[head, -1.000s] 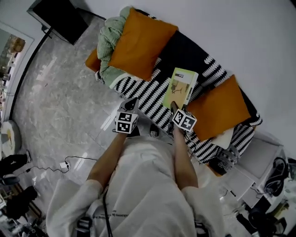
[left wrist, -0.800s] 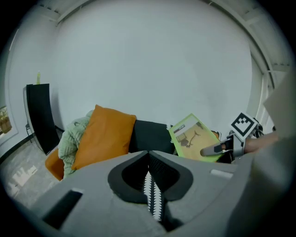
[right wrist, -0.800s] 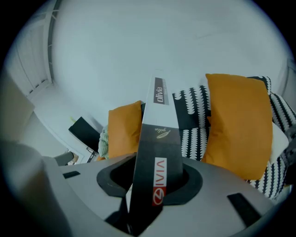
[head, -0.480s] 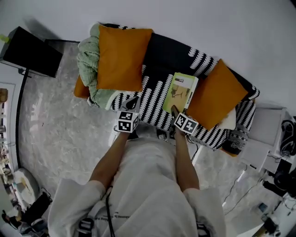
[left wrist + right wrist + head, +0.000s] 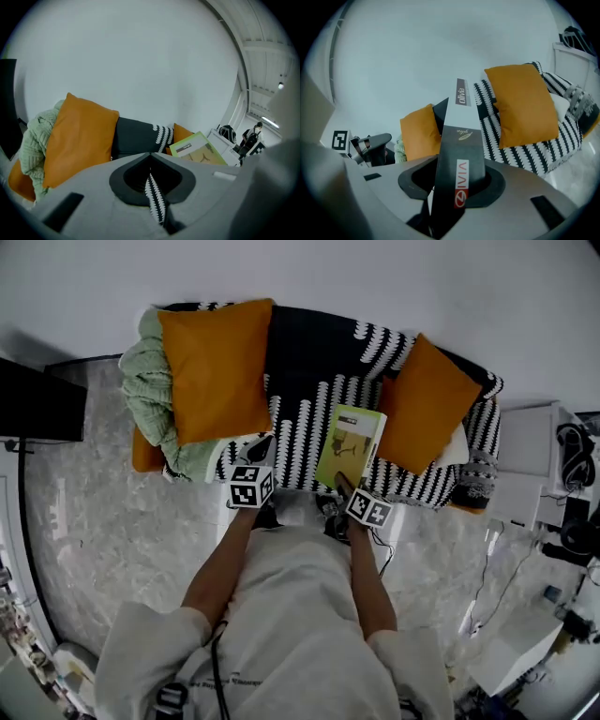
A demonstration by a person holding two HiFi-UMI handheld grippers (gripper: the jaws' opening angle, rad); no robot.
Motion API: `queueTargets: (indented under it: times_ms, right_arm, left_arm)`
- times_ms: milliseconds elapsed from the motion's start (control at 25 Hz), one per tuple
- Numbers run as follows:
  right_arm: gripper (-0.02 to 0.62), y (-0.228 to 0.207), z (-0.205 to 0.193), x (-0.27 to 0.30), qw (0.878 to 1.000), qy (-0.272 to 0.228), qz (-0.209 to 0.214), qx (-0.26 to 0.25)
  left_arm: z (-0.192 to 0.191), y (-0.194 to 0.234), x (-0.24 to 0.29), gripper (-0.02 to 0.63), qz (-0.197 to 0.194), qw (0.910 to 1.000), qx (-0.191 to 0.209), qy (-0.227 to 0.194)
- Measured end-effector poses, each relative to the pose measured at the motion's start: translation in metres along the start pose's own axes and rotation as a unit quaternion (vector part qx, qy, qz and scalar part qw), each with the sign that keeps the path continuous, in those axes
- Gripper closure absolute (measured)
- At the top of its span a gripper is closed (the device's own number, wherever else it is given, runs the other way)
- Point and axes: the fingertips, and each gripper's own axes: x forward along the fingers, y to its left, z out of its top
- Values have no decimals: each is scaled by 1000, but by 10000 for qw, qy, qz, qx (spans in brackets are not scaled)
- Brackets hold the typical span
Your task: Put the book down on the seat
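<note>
Right gripper (image 5: 343, 484) has its jaws clamped on the book's (image 5: 351, 442) bottom edge, holding it tilted over the striped sofa (image 5: 298, 432), just left of an orange cushion (image 5: 424, 413). Left gripper (image 5: 264, 446) jaws are pretty much closed, with nothing in them.

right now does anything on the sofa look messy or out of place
Only the pale green knitted blanket, bunched in a heap behind the left orange cushion and spilling over the end of the sofa. The book is off the seat, gripped by the right claw; otherwise nothing stands out.
</note>
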Motion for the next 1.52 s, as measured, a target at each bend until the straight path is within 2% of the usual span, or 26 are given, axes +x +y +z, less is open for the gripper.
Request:
queueTargets:
  times_ms: [120,240,320,440,640,800,960,1080,1160,1320,1520]
  right_arm:
    - [445,11,-50,-8,9979,11,90,642]
    - [445,20,-81,-19,9930,-33,317,1138]
    - [445,30,-90,-23,9927,-16,418,1128]
    - [445,39,-93,-26,9947,-110,335,962]
    - [446,38,-96,-11,9881,-292,583,1390]
    - [446,5,-95,29,9826,-366,577,1729]
    - [446,-22,-119,67,9720,-59,450,2306]
    - [448,-33,-134,88,9732,49,475,2249]
    - [448,-41,-141,101,9729,99,508,2255]
    - [448,-48,-152,128,9688,319,852,2306]
    - [448,-58,-150,173,9580,521,1329,2489]
  left_arm:
    - [-29,6,-10,597,-219,9989,159,379]
    - [-60,3,-8,597,-461,9956,317,754]
    - [-77,6,-9,597,-531,9931,385,975]
    - [-96,12,-9,597,-548,9903,414,1209]
    - [-110,15,6,597,-594,9877,584,1320]
    - [-122,29,43,597,-502,9881,634,1310]
    - [-138,38,75,597,-674,9845,852,1374]
    - [-152,44,95,597,-919,9764,1249,1506]
    - [-162,52,107,597,-965,9741,1348,1539]
    - [-183,67,120,597,-858,9743,1265,1656]
    - [-207,71,144,597,-845,9747,1244,1657]
